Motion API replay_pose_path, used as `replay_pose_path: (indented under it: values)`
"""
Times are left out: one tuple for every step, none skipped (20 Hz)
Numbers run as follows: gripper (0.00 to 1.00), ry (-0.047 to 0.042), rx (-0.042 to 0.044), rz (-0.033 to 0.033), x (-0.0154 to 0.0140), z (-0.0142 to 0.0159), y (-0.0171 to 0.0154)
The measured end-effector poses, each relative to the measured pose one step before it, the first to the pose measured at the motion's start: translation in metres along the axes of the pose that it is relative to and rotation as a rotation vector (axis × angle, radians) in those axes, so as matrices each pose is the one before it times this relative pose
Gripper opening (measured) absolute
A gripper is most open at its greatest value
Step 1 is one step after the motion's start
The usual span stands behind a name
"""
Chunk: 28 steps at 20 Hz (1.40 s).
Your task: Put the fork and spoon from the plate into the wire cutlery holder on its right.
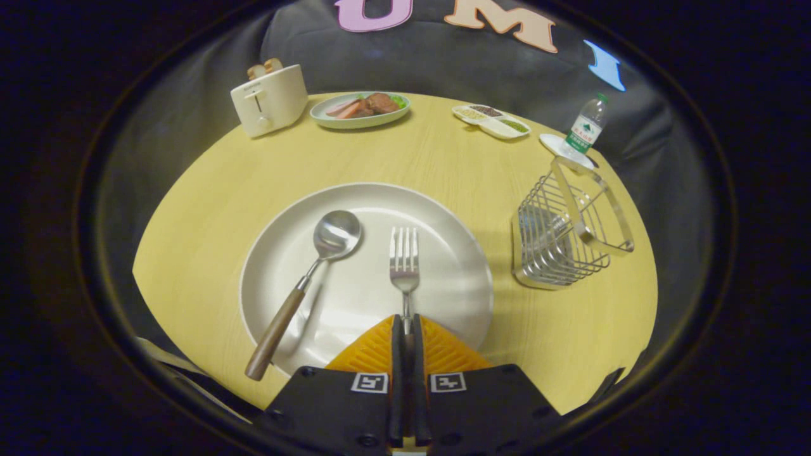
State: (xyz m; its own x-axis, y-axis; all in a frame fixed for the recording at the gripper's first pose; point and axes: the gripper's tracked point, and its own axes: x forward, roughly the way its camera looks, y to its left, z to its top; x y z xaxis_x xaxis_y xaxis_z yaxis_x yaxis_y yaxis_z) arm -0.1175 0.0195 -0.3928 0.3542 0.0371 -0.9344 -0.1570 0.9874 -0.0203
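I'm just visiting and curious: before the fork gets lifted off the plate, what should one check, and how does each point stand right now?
1. Hand-held gripper closed on the fork handle: ok, both fingers press on it.
2. Fork tines clear of the spoon: ok, they lie apart.
3. Wire cutlery holder upright right of the plate: ok.
4. Holder free inside: cannot tell.
5. Path from plate to holder over the table: ok, nothing between.

Hand-held gripper [406,323] clamps the fork [404,266] handle over the plate [456,253]
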Motion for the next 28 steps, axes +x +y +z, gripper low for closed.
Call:
replay_pose_path:
  values:
    - [0.1, -0.0041, -0.00318, 0.00683, -0.00089, 0.00127, 0.00091]
    - [0.07, 0.00893, -0.00613, 0.01079, -0.00097, 0.00069, -0.00012]
    - [0.04, 0.01602, -0.00763, 0.00869, -0.00275, -0.00202, 0.00074]
    - [0.04, 0.00481, -0.00836, 0.00996, -0.00134, 0.00035, 0.00161]
    - [0.04, 0.0059, -0.00783, 0.003, -0.00173, 0.00358, -0.00051]
    - [0.04, 0.00089, -0.00239, 0.0017, -0.00265, 0.00295, -0.00138]
    - [0.04, 0.00012, -0.00274, 0.00506, -0.00342, 0.0043, -0.00122]
    - [0.04, -0.00405, -0.00687, 0.00148, -0.00393, 0.00548, -0.00207]
    - [0.04, 0.00001, -0.01162, -0.00041, -0.00431, 0.00472, -0.00336]
    - [0.04, 0.00275, -0.01131, -0.00294, -0.00344, 0.00346, -0.00394]
    - [0.04, 0.00213, -0.00859, -0.00095, -0.00426, 0.00429, -0.00418]
    - [0.04, 0.00065, -0.00627, -0.00221, -0.00259, 0.00252, -0.0042]
    - [0.04, 0.00051, -0.00384, -0.0029, -0.0032, 0.00381, -0.00451]
    - [0.04, -0.00022, -0.0033, 0.00028, -0.00281, 0.00213, -0.00276]
    - [0.04, -0.00135, -0.00071, -0.00112, -0.00181, 0.00242, -0.00389]
    - [0.04, 0.00349, 0.00091, -0.00163, -0.00272, 0.00009, -0.00373]
    - [0.04, 0.00473, 0.00176, -0.00265, -0.00238, 0.00135, -0.00439]
    - [0.04, 0.00255, 0.00403, -0.00355, -0.00216, 0.00143, -0.00428]
    - [0.04, 0.00389, 0.00507, -0.00004, -0.00286, 0.00136, -0.00423]
    - [0.04, 0.00057, 0.00429, -0.0006, -0.00202, 0.00141, -0.00383]
    - [0.04, 0.00016, 0.0031, -0.00119, -0.0024, 0.00201, -0.00405]
    - [0.04, -0.00101, 0.0029, -0.00388, -0.00198, 0.00145, -0.00524]
    - [0.04, -0.00732, 0.00322, -0.00292, -0.00194, 0.00456, -0.00544]
    - [0.04, -0.0019, -0.00043, -0.00225, -0.00209, 0.00202, -0.00536]
    - [0.04, -0.00037, -0.00057, -0.00812, -0.00227, 0.00257, -0.00768]
    - [0.04, -0.00094, 0.00034, -0.01117, -0.00138, 0.00208, -0.00889]
    - [0.04, 0.00073, 0.00341, -0.01145, -0.00168, 0.00245, -0.00823]
    - [0.04, 0.0038, 0.007, -0.00846, -0.00046, 0.00128, -0.00858]
